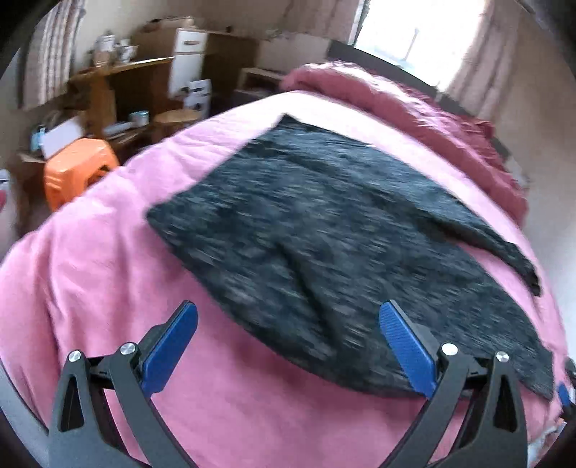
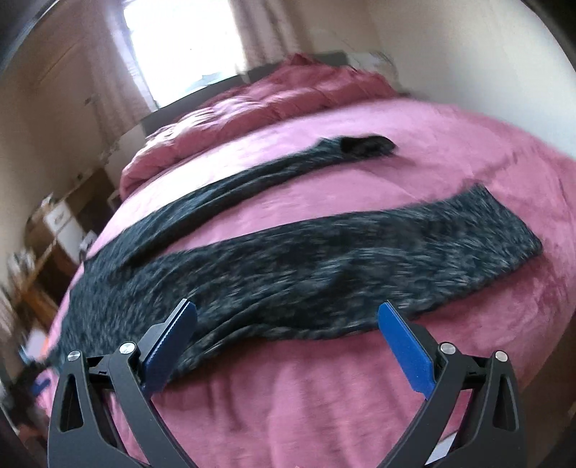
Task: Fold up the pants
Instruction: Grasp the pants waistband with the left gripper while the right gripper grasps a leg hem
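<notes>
Dark grey mottled pants (image 1: pixel 324 230) lie spread flat on a pink blanket (image 1: pixel 108 259) on a bed. The left wrist view shows the waist end. The right wrist view shows the pants (image 2: pixel 324 266) with two legs running to the right, apart from each other. My left gripper (image 1: pixel 288 320) is open and empty, just above the near edge of the waist part. My right gripper (image 2: pixel 288 320) is open and empty, above the near edge of the near leg. The frames are motion-blurred.
A darker pink duvet (image 1: pixel 414 118) is bunched at the head of the bed under a window (image 1: pixel 424 32). An orange stool (image 1: pixel 77 169), a wooden desk (image 1: pixel 118 90) and boxes stand beside the bed on the left.
</notes>
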Demonstrator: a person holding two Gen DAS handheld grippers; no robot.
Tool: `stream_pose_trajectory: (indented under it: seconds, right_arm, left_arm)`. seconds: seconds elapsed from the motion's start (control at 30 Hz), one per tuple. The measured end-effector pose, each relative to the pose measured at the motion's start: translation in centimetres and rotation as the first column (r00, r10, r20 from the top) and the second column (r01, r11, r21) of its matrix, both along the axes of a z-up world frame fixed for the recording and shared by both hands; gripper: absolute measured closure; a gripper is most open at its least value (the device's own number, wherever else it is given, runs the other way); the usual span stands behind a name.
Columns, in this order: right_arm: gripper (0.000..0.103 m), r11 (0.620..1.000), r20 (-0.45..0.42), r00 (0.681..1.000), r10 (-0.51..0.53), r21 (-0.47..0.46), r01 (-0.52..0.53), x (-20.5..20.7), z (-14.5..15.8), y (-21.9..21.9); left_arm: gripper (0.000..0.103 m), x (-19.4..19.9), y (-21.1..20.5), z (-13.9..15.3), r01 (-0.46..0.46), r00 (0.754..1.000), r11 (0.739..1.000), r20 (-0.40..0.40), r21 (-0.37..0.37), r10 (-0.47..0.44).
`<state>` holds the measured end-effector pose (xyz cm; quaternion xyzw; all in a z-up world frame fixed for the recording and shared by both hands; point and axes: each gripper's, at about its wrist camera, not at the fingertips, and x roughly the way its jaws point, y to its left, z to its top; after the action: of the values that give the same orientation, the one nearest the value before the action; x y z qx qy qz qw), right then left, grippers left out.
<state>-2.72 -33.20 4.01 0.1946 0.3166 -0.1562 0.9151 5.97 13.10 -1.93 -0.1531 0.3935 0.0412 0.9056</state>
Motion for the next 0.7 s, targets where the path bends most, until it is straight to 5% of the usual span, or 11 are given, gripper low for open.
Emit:
stream_pose_trajectory:
  seconds: [0.07, 0.13, 0.2, 0.37, 0.5, 0.67, 0.7]
  right_arm:
    - [0.01, 0.996, -0.028, 0.998, -0.051, 0.065, 0.053, -0.4, 0.0, -3.0]
    - [0.013, 0.984, -0.059, 0.992, -0.111, 0.131, 0.118, -1.0, -0.3, -6.1]
    - [0.014, 0.953, -0.088, 0.978, -0.189, 0.224, 0.204, -2.1, -1.1, -10.0]
    - [0.03, 0.839, -0.137, 0.947, -0.29, 0.44, 0.32, -4.0, -4.3, -16.7]
    - [0.042, 0.784, -0.108, 0.934, -0.342, 0.514, 0.347, -4.1, -6.4, -19.4]
    - [0.091, 0.785, -0.101, 0.928, -0.358, 0.506, 0.357, -3.0, -7.2, -21.9]
    - [0.094, 0.793, -0.106, 0.931, -0.348, 0.497, 0.353, -2.8, -7.2, -22.3]
  left_arm:
    - [0.01, 0.9, 1.4, -0.8, -0.007, 1.0, 0.999, -0.03, -0.031, 0.006]
    - [0.029, 1.8, 2.8, -2.1, -0.009, 0.998, 0.993, -0.061, -0.122, 0.002]
    - [0.033, 2.2, 3.9, -3.1, -0.031, 0.997, 0.98, -0.071, -0.199, 0.017]
    - [0.046, 3.1, 3.6, -3.4, 0.017, 1.0, 0.977, -0.018, -0.214, -0.021]
    - [0.077, 4.6, 4.9, -4.2, -0.009, 1.0, 0.958, -0.023, -0.287, 0.002]
    - [0.095, 5.9, 5.5, -4.3, 0.009, 0.998, 0.944, -0.048, -0.329, -0.027]
    - [0.096, 5.7, 5.5, -4.0, 0.011, 0.999, 0.945, -0.045, -0.326, -0.027]
